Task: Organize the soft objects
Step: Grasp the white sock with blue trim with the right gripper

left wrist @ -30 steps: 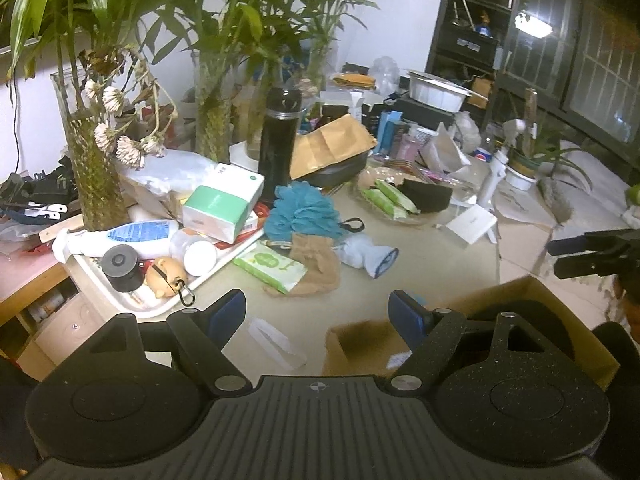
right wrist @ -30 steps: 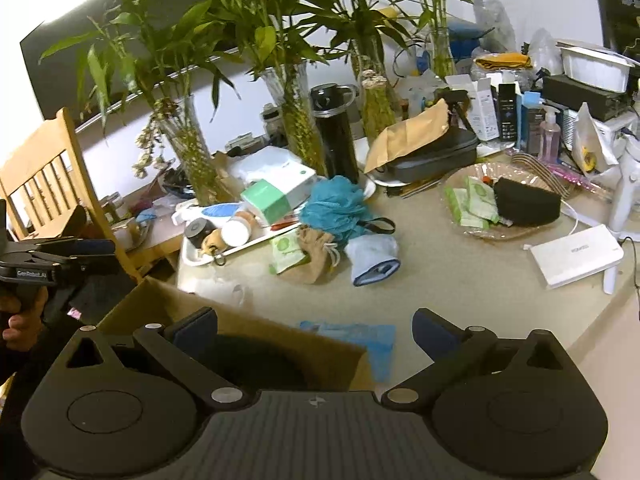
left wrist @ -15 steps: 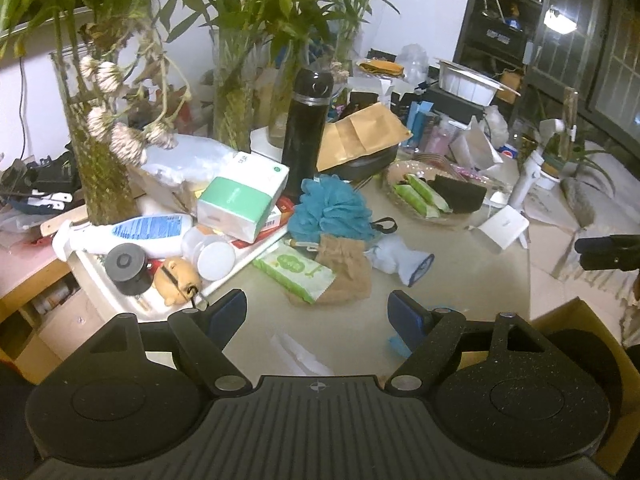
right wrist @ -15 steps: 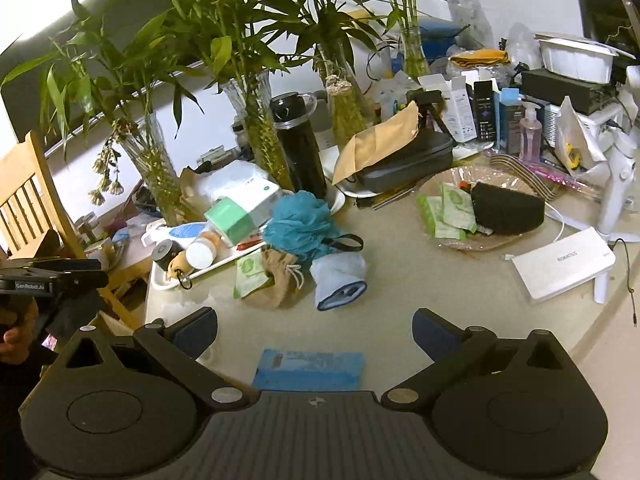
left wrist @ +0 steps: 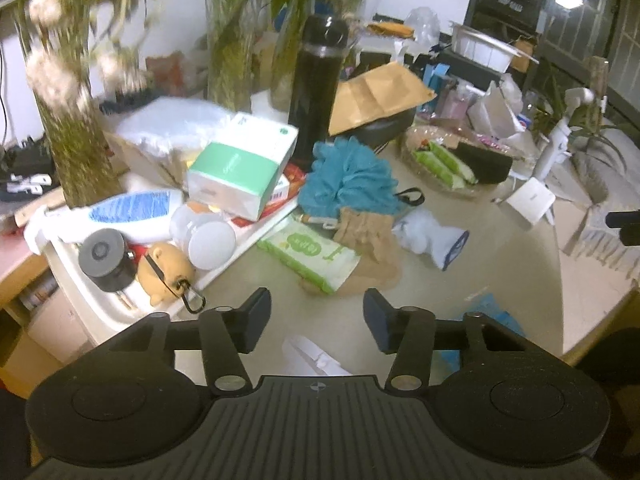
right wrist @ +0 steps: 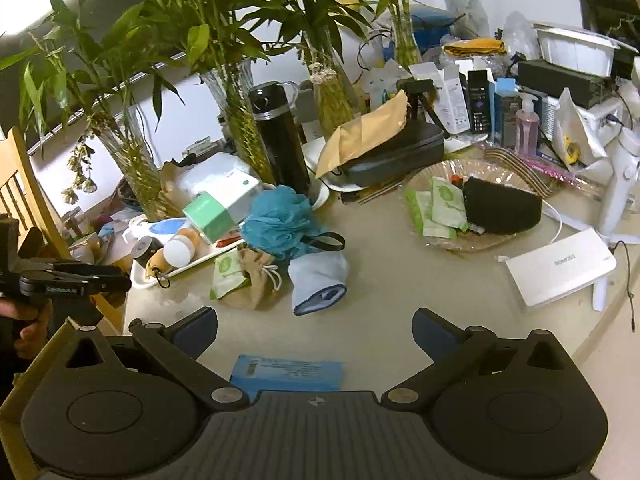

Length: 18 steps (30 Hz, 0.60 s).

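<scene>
Ahead of both grippers' spread, empty fingers, a fluffy teal mesh bath sponge (left wrist: 349,179) (right wrist: 280,222) lies on the beige desk (left wrist: 500,256) (right wrist: 400,276), beside a tan drawstring pouch (left wrist: 370,236) (right wrist: 256,276).

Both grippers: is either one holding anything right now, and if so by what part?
Nothing is held. The left gripper and the right gripper are both open, with only table showing between their fingers.

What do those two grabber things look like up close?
Both the left gripper and the right gripper are speckled black plastic, with two round discs, a ribbed middle plate, silver pivot pins, and dark blue pads on the fingers.
</scene>
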{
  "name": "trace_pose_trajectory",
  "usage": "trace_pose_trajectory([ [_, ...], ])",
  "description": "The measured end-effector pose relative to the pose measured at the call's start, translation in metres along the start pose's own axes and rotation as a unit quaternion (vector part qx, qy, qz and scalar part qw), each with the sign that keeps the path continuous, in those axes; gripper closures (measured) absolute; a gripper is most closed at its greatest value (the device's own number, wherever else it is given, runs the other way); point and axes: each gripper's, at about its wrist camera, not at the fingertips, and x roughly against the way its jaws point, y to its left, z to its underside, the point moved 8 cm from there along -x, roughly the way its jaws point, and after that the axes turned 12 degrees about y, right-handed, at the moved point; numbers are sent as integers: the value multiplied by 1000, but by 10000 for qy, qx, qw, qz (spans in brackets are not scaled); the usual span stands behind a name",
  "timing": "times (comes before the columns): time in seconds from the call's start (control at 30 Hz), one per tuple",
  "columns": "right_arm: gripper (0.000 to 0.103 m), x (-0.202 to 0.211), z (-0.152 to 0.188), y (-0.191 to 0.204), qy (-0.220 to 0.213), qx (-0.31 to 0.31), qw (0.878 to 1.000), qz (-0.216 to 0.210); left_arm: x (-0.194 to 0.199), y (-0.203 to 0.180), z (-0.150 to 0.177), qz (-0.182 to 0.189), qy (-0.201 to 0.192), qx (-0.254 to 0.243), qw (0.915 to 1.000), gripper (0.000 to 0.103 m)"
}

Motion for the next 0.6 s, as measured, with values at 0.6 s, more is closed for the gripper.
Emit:
trace_pose_trajectory([
  [0.6, 0, -52, -11, -30, -179, -128, 9996, 149, -89, 20, 24, 10, 996, 178, 9949, 74],
])
